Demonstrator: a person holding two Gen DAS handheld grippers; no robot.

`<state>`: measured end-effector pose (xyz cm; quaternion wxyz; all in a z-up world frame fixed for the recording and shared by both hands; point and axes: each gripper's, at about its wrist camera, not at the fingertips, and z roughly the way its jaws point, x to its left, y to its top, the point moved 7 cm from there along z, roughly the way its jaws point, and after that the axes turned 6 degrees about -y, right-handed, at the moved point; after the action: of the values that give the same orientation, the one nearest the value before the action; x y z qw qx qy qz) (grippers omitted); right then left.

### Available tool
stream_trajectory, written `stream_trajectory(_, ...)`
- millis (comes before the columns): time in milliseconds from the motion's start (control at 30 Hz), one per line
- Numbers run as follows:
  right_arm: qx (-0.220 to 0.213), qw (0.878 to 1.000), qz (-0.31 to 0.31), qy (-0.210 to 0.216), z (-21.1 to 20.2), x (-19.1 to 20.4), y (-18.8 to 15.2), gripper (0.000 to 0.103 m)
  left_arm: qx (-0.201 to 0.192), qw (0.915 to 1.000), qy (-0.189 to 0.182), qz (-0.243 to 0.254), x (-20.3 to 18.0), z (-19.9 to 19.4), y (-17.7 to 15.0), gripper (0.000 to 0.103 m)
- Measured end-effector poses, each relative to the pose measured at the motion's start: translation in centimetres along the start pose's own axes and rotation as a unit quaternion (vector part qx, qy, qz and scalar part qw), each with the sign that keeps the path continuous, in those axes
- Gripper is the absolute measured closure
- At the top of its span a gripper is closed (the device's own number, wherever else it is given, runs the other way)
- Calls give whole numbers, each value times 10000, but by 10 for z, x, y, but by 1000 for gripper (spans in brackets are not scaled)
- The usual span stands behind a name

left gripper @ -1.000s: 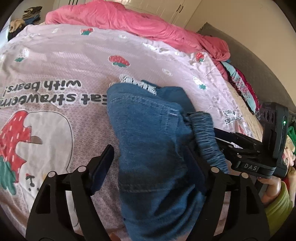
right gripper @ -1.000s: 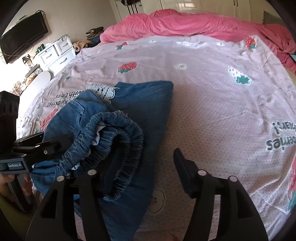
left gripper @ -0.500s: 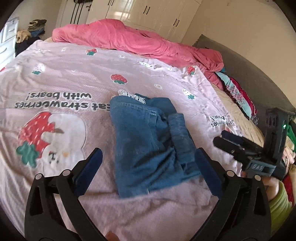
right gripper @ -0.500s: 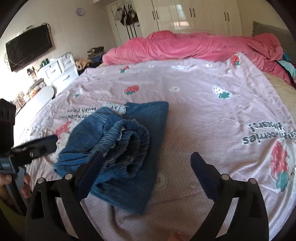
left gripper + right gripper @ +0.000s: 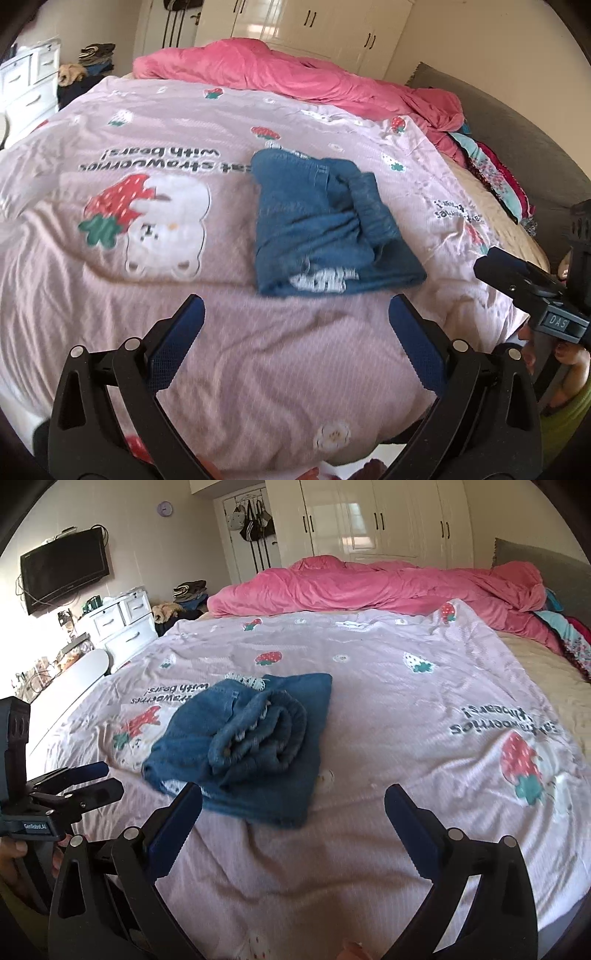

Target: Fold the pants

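The blue denim pants (image 5: 325,221) lie folded in a compact bundle on the pink strawberry-print bedspread (image 5: 147,295), white lace trim showing at the near and far ends. They also show in the right wrist view (image 5: 251,746), with the elastic waistband rolled on top. My left gripper (image 5: 293,339) is open and empty, held back from the pants near the bed's front edge. My right gripper (image 5: 293,823) is open and empty, also drawn back. Each gripper shows at the side of the other's view: the right one (image 5: 532,291), the left one (image 5: 70,786).
A pink duvet (image 5: 369,583) is heaped at the far end of the bed. Colourful folded clothes (image 5: 495,177) lie along the right edge by a grey headboard (image 5: 517,129). White drawers (image 5: 118,624), a wall TV (image 5: 62,568) and wardrobes (image 5: 369,517) stand beyond.
Both grippers have let go of the pants and pulled back towards the bed's front edge. The pants now lie free and further away in both views.
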<state>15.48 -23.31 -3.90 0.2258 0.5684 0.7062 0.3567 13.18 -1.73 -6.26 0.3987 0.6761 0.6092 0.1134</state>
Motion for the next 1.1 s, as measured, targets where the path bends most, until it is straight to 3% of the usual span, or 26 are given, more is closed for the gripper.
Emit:
stream_trajectory(233, 131, 9999, -14, -103, -5, 1, -29, 4, 113, 9999, 96, -25, 0, 3, -27, 9)
stream_trajectory(467, 265, 9994, -74, -221, 9, 10, -52, 4, 76, 9996, 258, 15, 0, 5, -32, 9)
stream_trajectory(1100, 321, 9990, 17, -306, 14, 4, -56, 4, 48, 9986, 534, 21, 4, 1, -29, 9)
